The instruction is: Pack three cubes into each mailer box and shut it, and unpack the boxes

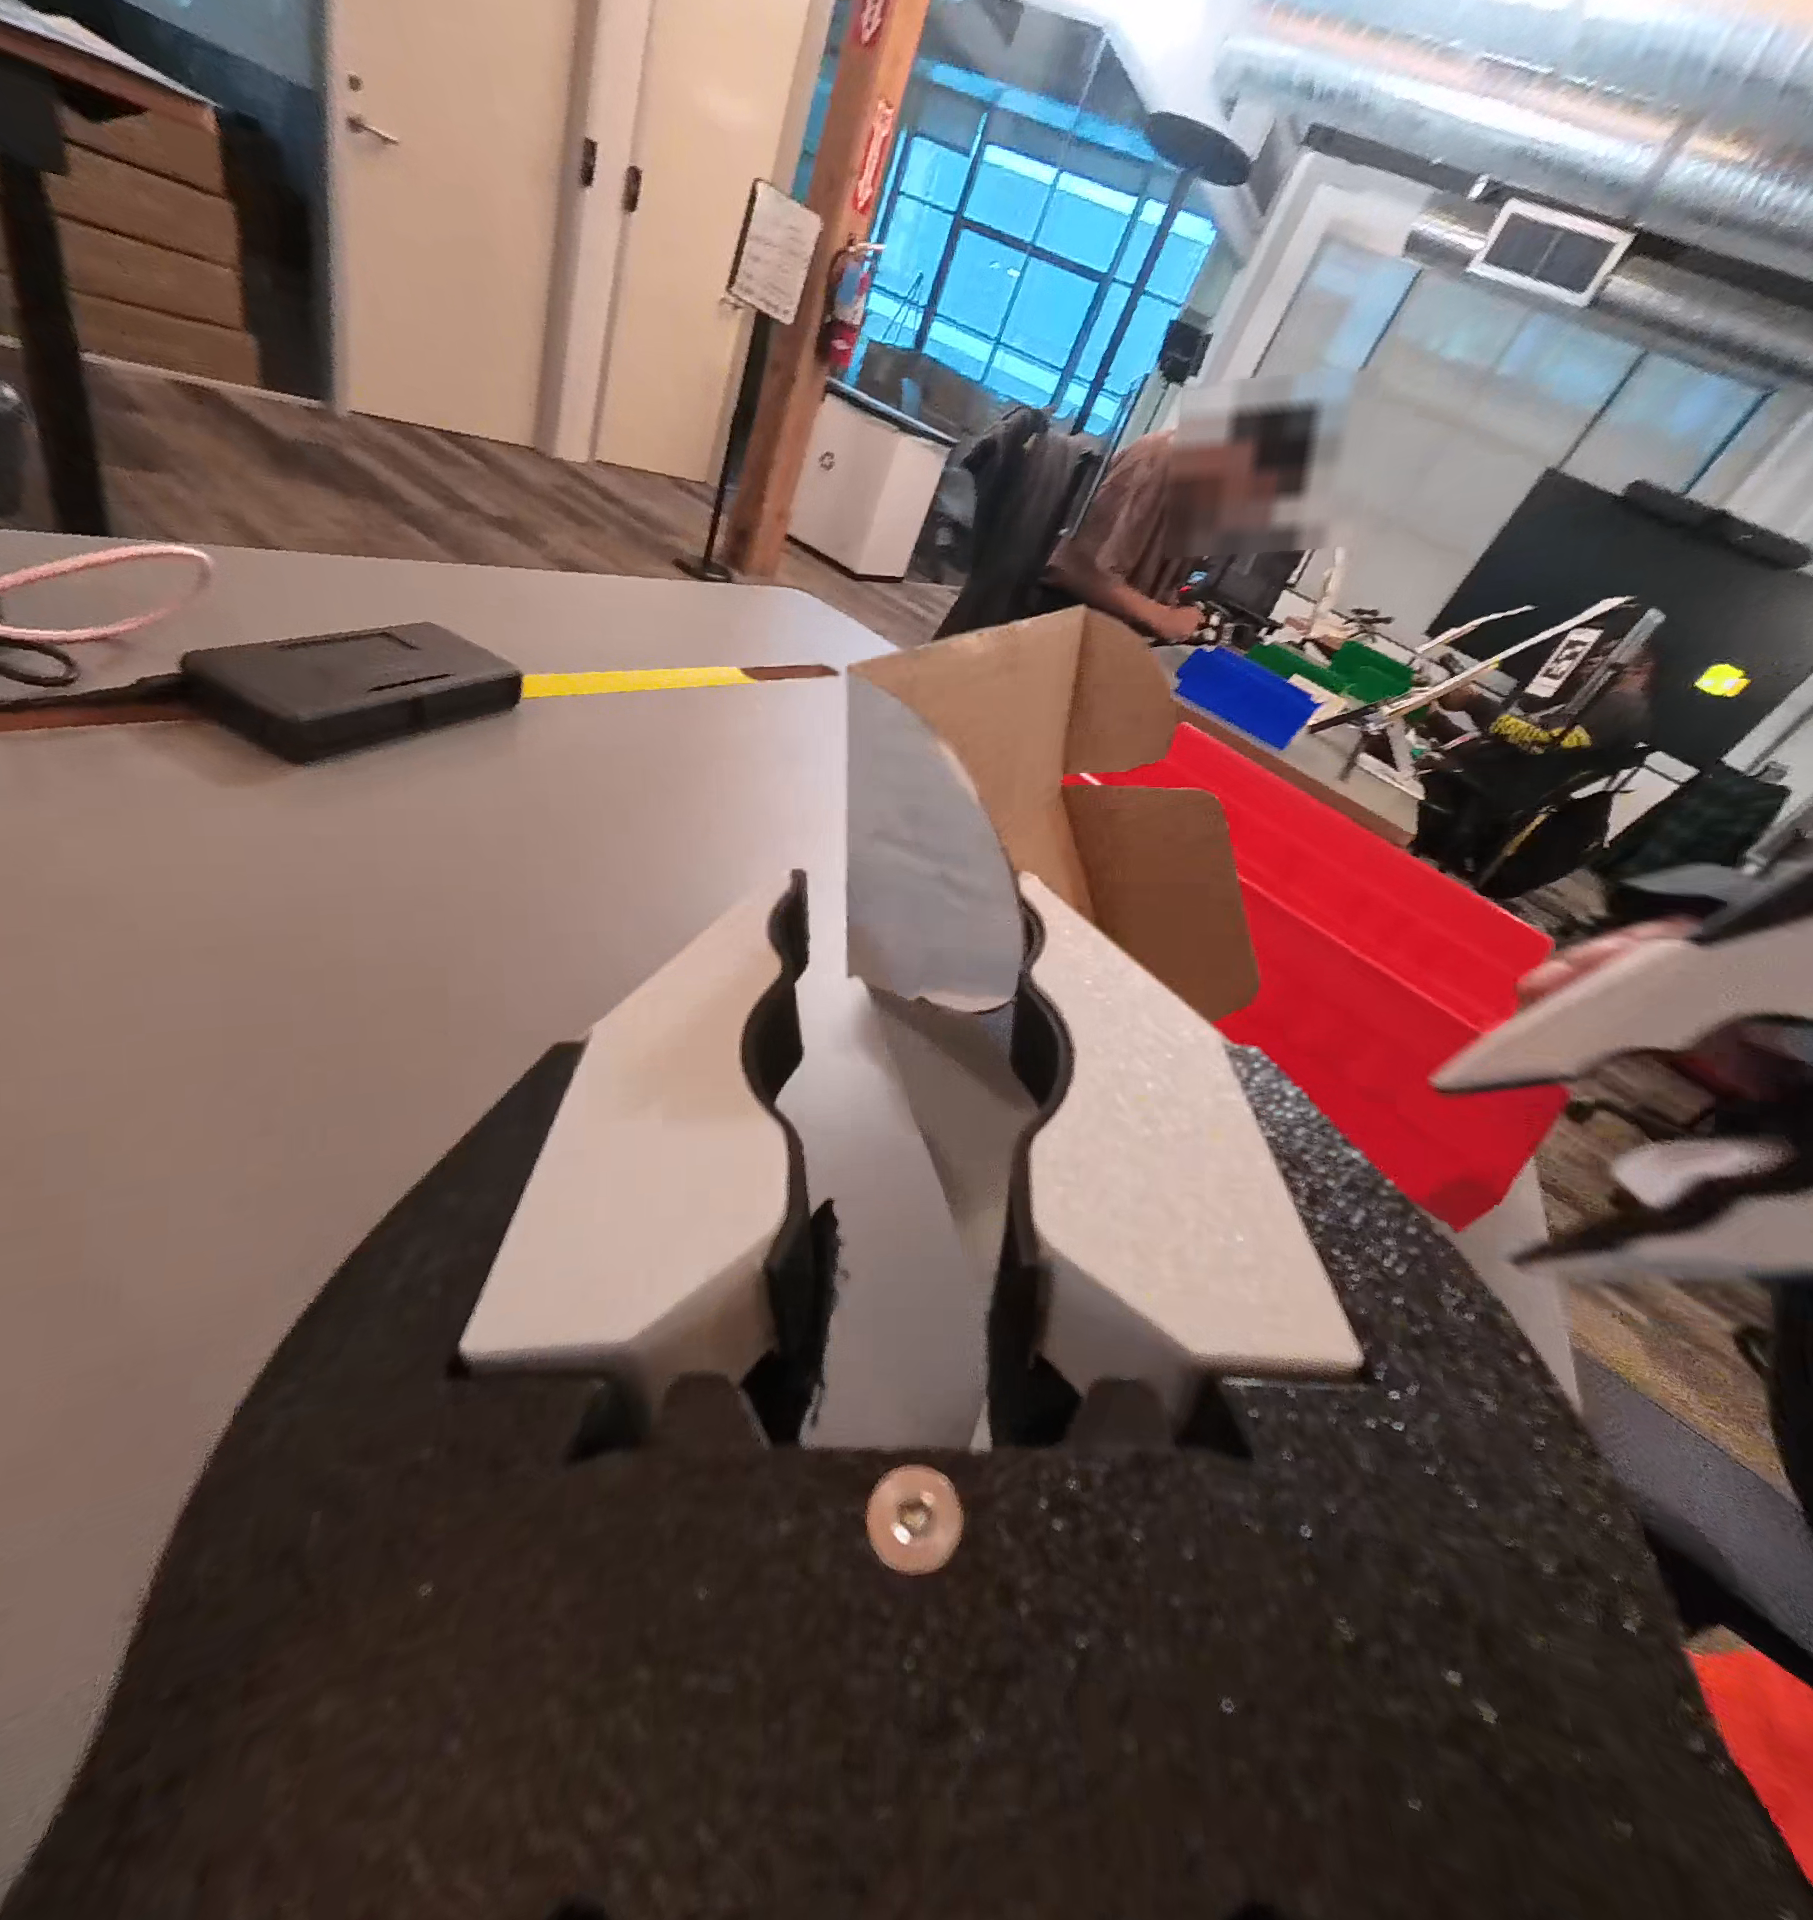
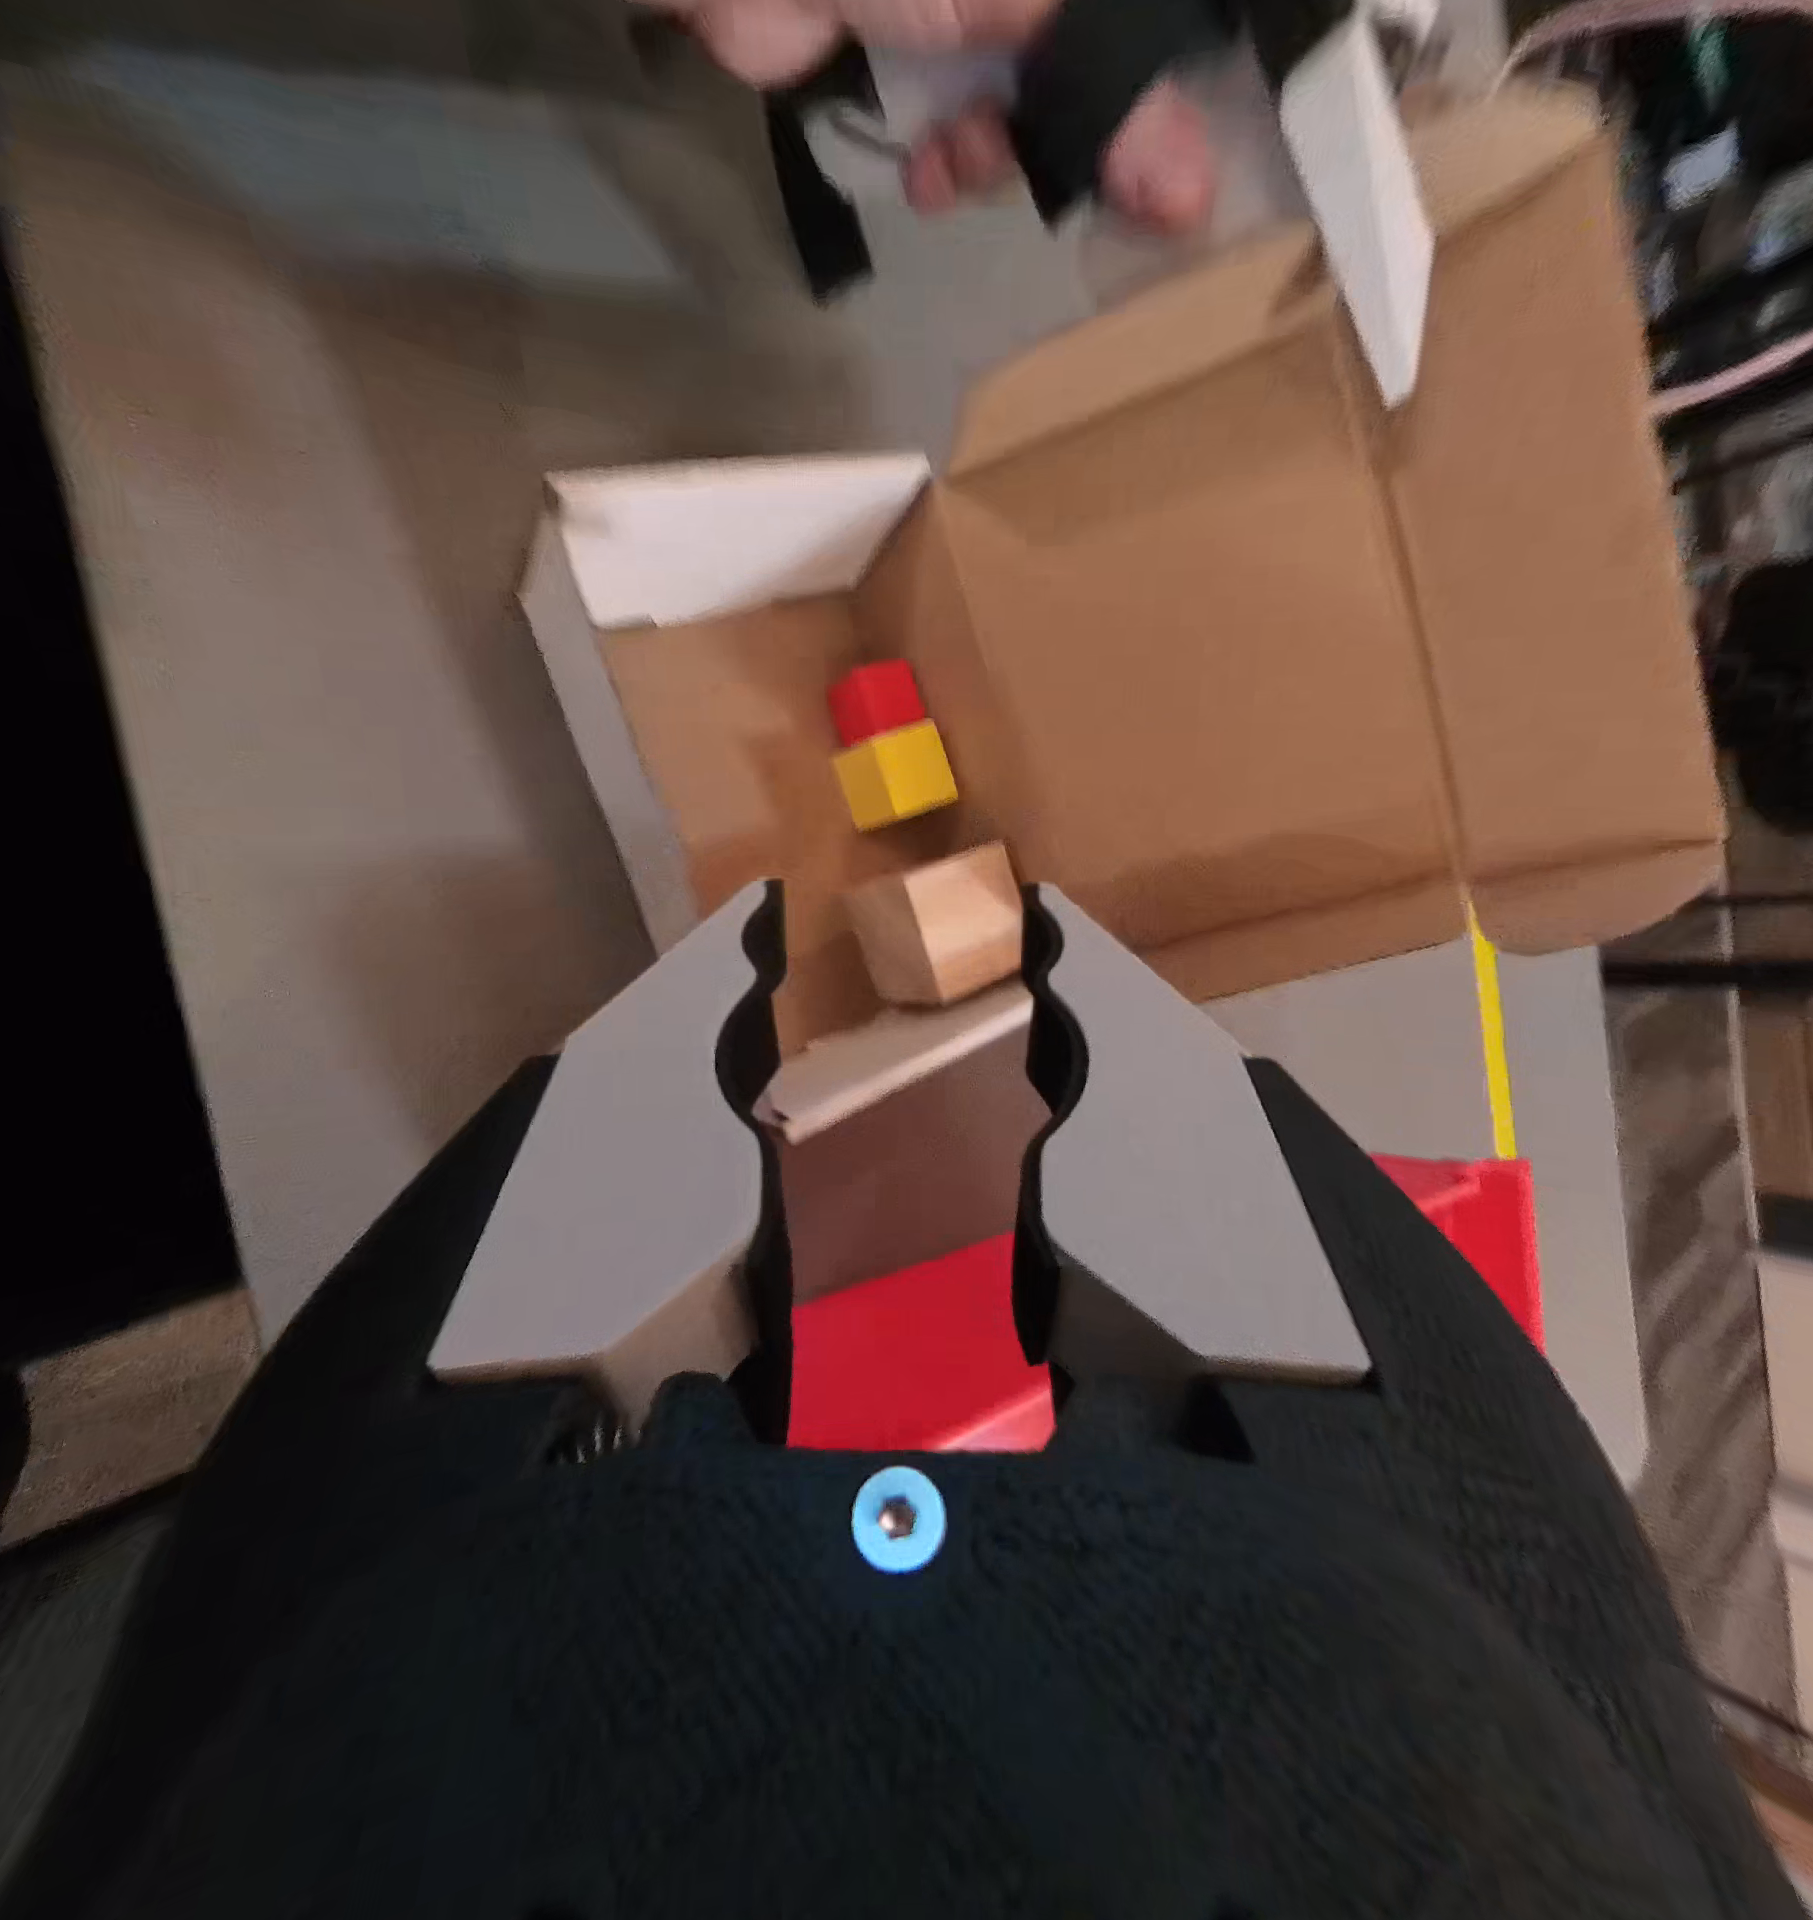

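A mailer box (image 2: 736,530) lies open on the table, white outside and brown inside. A red cube (image 2: 874,698), a yellow cube (image 2: 894,774) and a plain wooden cube (image 2: 943,925) lie in a row inside it. Its lid (image 2: 1245,675) stands raised. My right gripper (image 2: 902,899) is open and empty, its fingertips just short of the wooden cube. My left gripper (image 1: 912,888) is open. The lid's white flap (image 1: 912,790) stands between its fingers, close to the right one, and is not clamped. My right gripper also shows in the left wrist view (image 1: 1660,1091).
A red bin (image 1: 1380,987) stands right behind the box, and shows below my right gripper (image 2: 912,1340). A black device (image 1: 351,686), a pink cord (image 1: 81,592) and a yellow tape strip (image 1: 632,681) lie on the grey table (image 1: 362,935). People sit at tables beyond. Measured from the fingertips, the plain wooden cube (image 2: 943,925) is 7 cm or so from the right gripper and 15 cm from the left.
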Demonstrator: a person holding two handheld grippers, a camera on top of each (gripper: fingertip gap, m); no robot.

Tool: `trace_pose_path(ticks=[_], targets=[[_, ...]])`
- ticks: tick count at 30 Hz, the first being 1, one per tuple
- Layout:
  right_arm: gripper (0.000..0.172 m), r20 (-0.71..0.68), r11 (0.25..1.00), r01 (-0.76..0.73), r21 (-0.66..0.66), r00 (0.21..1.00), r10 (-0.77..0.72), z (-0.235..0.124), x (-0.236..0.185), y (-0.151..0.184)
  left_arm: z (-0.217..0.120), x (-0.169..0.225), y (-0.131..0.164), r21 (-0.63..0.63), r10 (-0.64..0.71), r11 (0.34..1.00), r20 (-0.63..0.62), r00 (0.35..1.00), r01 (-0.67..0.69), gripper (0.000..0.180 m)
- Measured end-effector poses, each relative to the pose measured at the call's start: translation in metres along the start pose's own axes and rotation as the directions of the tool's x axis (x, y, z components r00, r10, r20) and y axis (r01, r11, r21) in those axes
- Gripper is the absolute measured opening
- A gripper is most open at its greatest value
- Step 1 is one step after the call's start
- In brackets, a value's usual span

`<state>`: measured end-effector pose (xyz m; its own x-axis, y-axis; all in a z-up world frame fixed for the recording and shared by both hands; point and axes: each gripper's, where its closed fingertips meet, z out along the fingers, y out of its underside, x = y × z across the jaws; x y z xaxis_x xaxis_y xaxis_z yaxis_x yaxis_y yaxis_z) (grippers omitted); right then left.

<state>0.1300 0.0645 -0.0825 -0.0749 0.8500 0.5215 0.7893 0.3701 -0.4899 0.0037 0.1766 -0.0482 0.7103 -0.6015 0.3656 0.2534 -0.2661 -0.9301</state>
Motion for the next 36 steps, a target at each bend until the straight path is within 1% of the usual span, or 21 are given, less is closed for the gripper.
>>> trace_pose_path(ticks=[2, 5, 8, 12, 15, 18, 20, 21, 22, 23, 26, 31, 33, 36], targets=[[0.043, 0.034, 0.993, 0.01, -0.117, 0.999, -0.006, 0.013, 0.009, 0.013, -0.001, 0.007, -0.001, 0.017, 0.018, 1.0, -0.028, 0.999, -0.017, 0.03], [0.042, 0.132, 0.965, 0.085, -0.249, 0.99, -0.053, 0.037, 0.008, 0.027, -0.002, 0.011, -0.003, 0.036, 0.061, 0.998, -0.036, 0.997, -0.06, 0.027], [0.041, 0.212, 0.935, 0.126, -0.331, 0.976, -0.056, 0.055, 0.004, 0.037, -0.002, 0.012, -0.005, 0.062, 0.081, 0.995, -0.026, 0.996, -0.079, 0.025], [0.039, 0.245, 0.91, 0.125, -0.396, 0.969, -0.027, 0.063, 0.006, 0.044, -0.005, 0.007, -0.007, 0.081, 0.077, 0.994, 0.005, 0.997, -0.078, 0.017], [0.033, 0.291, 0.882, 0.178, -0.437, 0.956, -0.049, 0.063, -0.001, 0.049, -0.007, 0.008, -0.007, 0.08, 0.068, 0.995, -0.006, 0.998, -0.067, 0.01], [0.034, 0.3, 0.858, 0.225, -0.461, 0.95, -0.088, 0.062, -0.005, 0.05, -0.007, 0.011, -0.008, 0.078, 0.082, 0.994, 0.0, 0.997, -0.082, 0.005], [0.034, 0.328, 0.869, 0.23, -0.438, 0.941, -0.083, 0.06, -0.011, 0.044, -0.006, 0.013, -0.007, 0.073, 0.096, 0.993, -0.001, 0.995, -0.096, 0.005], [0.026, 0.376, 0.89, 0.223, -0.397, 0.925, -0.064, 0.057, -0.02, 0.036, -0.006, 0.014, -0.007, 0.071, 0.098, 0.993, -0.004, 0.995, -0.098, 0.005], [0.024, 0.414, 0.913, 0.2, -0.356, 0.91, -0.038, 0.055, -0.027, 0.028, -0.006, 0.015, -0.007, 0.07, 0.099, 0.993, -0.006, 0.995, -0.098, 0.005], [0.025, 0.406, 0.918, 0.184, -0.352, 0.913, -0.027, 0.054, -0.025, 0.025, -0.005, 0.015, -0.006, 0.066, 0.1, 0.993, -0.006, 0.995, -0.099, 0.005], [0.041, 0.316, 0.879, 0.23, -0.418, 0.944, -0.097, 0.056, -0.004, 0.036, -0.005, 0.014, -0.004, 0.057, 0.109, 0.992, 0.001, 0.994, -0.109, 0.005], [0.046, 0.335, 0.794, 0.266, -0.547, 0.939, -0.083, 0.059, -0.003, 0.061, -0.004, 0.015, -0.004, 0.056, 0.117, 0.992, -0.001, 0.993, -0.117, 0.005], [0.046, 0.343, 0.789, 0.276, -0.55, 0.935, -0.088, 0.058, -0.004, 0.061, -0.004, 0.015, -0.004, 0.053, 0.123, 0.991, 0.003, 0.992, -0.123, 0.005], [0.046, 0.369, 0.811, 0.255, -0.526, 0.928, -0.052, 0.057, -0.009, 0.056, -0.004, 0.014, -0.004, 0.048, 0.132, 0.99, 0.014, 0.991, -0.132, 0.005]])
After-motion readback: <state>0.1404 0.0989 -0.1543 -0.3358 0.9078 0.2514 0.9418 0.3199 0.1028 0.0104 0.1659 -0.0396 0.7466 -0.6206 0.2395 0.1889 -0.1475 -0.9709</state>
